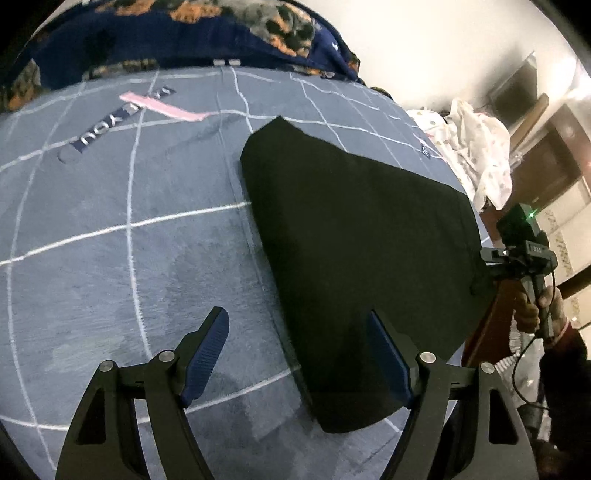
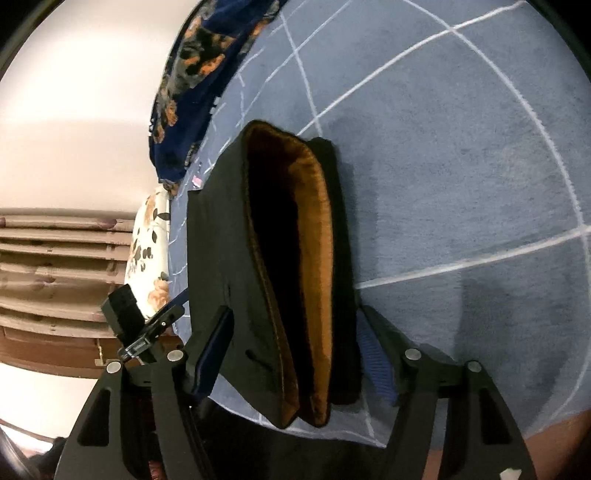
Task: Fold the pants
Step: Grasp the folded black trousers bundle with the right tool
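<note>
Blue grid-lined bedspread point(image 1: 110, 258) with black pants point(image 1: 351, 258) lying folded flat on it near the edge, brown lining showing at the waist opening point(image 2: 314, 258), left gripper point(image 1: 297, 354) spread over their near corner, right gripper point(image 2: 295, 354) spread astride the waist end, neither pinching anything.

A grey-blue bedcover point(image 1: 122, 266) with a grid of thin white lines fills most of the left wrist view and the right half of the right wrist view. A navy printed label point(image 1: 122, 120) and a pink strip point(image 1: 162, 107) sit on it at upper left. A dark blue floral blanket point(image 1: 166, 33) is bunched along the top. A white patterned cloth point(image 1: 480, 147) lies at right. In the right wrist view, a white floral pillow point(image 2: 147, 243) sits left of centre, beside brown pleated curtains point(image 2: 55, 266).
</note>
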Available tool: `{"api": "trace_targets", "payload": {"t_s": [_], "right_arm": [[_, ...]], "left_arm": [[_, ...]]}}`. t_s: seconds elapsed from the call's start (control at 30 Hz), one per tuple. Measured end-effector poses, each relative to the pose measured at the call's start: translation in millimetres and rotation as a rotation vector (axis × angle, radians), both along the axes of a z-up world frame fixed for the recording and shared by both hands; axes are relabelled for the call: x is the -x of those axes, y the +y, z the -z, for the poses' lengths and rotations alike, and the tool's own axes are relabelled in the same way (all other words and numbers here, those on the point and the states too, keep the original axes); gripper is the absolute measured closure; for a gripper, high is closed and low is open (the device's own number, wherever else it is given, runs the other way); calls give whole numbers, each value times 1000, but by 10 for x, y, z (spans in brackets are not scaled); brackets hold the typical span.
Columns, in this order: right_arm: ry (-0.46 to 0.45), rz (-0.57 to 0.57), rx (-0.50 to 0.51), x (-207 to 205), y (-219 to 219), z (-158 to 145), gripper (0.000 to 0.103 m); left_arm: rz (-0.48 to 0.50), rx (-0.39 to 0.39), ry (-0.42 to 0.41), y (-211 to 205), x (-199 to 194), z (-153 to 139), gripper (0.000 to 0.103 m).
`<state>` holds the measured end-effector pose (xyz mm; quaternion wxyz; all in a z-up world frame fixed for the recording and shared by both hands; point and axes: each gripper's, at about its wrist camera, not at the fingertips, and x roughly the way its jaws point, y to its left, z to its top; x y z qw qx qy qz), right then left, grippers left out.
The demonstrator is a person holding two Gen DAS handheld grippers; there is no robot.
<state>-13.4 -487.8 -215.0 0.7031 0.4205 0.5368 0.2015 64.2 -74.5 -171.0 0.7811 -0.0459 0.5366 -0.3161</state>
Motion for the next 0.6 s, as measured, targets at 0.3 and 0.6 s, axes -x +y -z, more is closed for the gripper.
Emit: {"api": "trace_targets", "payload": {"t_s": [0.3,0.6], "right_arm": [[-26,-97,-45,-96,114,-16,21],[-136,-183,-38,-249,369,-52,18]], "left_arm": [[107,168,133,-119,-159,153,26],[221,260,257,-272,-322,223,22]]}}
